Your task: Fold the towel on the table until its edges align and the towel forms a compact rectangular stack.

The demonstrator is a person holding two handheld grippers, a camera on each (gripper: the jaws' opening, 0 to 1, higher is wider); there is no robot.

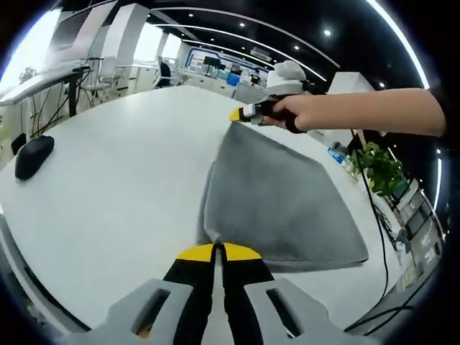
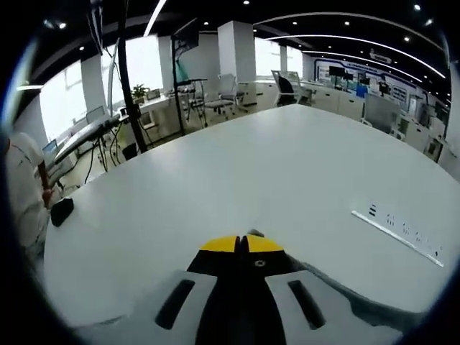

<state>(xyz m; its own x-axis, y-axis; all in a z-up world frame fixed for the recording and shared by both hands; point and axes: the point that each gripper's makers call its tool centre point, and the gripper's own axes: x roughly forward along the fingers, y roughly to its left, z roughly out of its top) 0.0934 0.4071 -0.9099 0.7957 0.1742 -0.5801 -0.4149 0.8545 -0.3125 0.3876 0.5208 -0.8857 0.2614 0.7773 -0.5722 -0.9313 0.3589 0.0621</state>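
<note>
Left claw: yellow-tipped jaws pressed together on one corner of the gray towel, low over the surface.
Right claw: jaws together, with what looks like a sliver of towel pinched at the tips; in the left gripper view it grips the towel's far corner, a hand around its handle.
Towel: mid-surface, toward its right-hand edge, stretched between the two claws along one side, the rest lying flat.
Elsewhere: a black mouse near the surface's left edge, well apart from the towel.
Step in hand: judged to be the start of a fold, both corners of one side gripped.
Next move: likely lift both corners together, carry them level across to the opposite side, and lay edge on edge.
</note>
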